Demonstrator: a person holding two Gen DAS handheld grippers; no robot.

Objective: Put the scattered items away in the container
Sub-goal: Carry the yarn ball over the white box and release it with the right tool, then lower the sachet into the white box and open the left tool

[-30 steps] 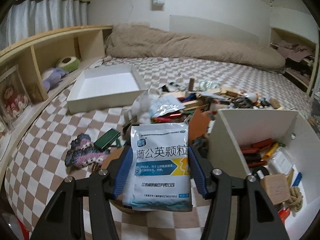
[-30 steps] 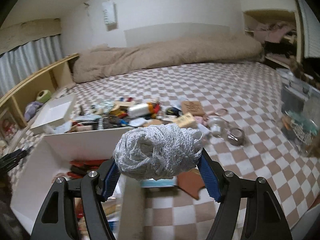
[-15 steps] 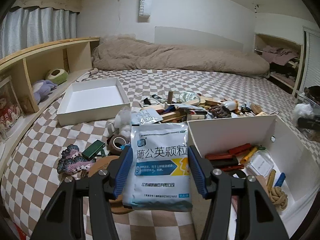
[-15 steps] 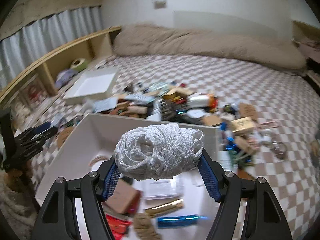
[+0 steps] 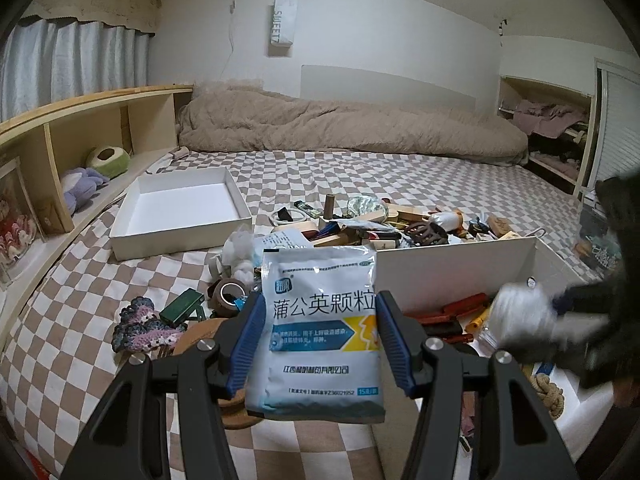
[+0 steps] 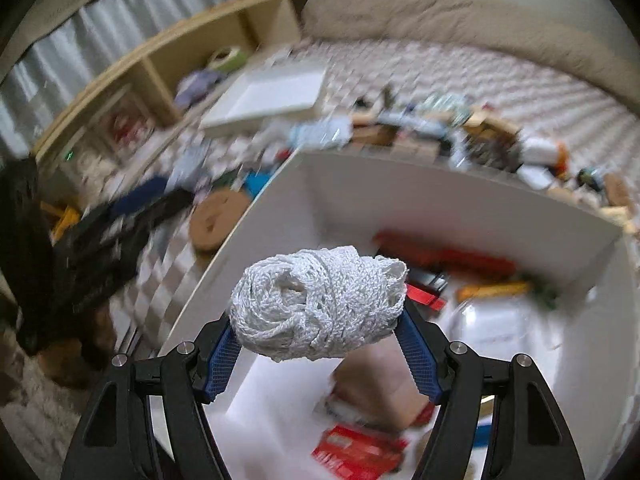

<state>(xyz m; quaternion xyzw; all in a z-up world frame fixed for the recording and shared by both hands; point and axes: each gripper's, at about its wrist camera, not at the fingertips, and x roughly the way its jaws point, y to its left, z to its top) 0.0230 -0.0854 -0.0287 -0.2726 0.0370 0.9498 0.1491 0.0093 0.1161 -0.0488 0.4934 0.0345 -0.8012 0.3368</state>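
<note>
Our left tongs (image 5: 318, 336) are clamped on a white and blue sachet (image 5: 320, 328) printed with Chinese characters, the blue pads (image 5: 250, 340) pressing its two side edges so it stands upright and faces the camera above the checkered bed (image 5: 80, 300). Our right tongs (image 6: 320, 344) grip a ball of white netted cord (image 6: 320, 304), squeezed between the blue pads (image 6: 416, 356) and held over the open white container (image 6: 460, 196). In the left view that same bundle shows as a blurred white shape (image 5: 524, 316) above the container (image 5: 452, 264), which lies just to the right of the sachet.

Inside the container lie red sticks (image 6: 444, 258), a yellow piece (image 6: 496, 290), a brown block (image 6: 380, 388), a red packet (image 6: 356, 452) and a coil of rope (image 5: 550, 394). Beside its left wall sits a round cork mat (image 6: 214, 220).

Beyond the container a heap of scattered items (image 5: 384, 228) spreads over the bed. To the left of our sachet lie a tape roll (image 5: 230, 294), a green box (image 5: 182, 306) and a crocheted piece (image 5: 142, 324). Further back sits an empty white lid tray (image 5: 180, 236), near a wooden shelf (image 5: 80, 128), and a beige duvet (image 5: 340, 128) runs along the wall.
</note>
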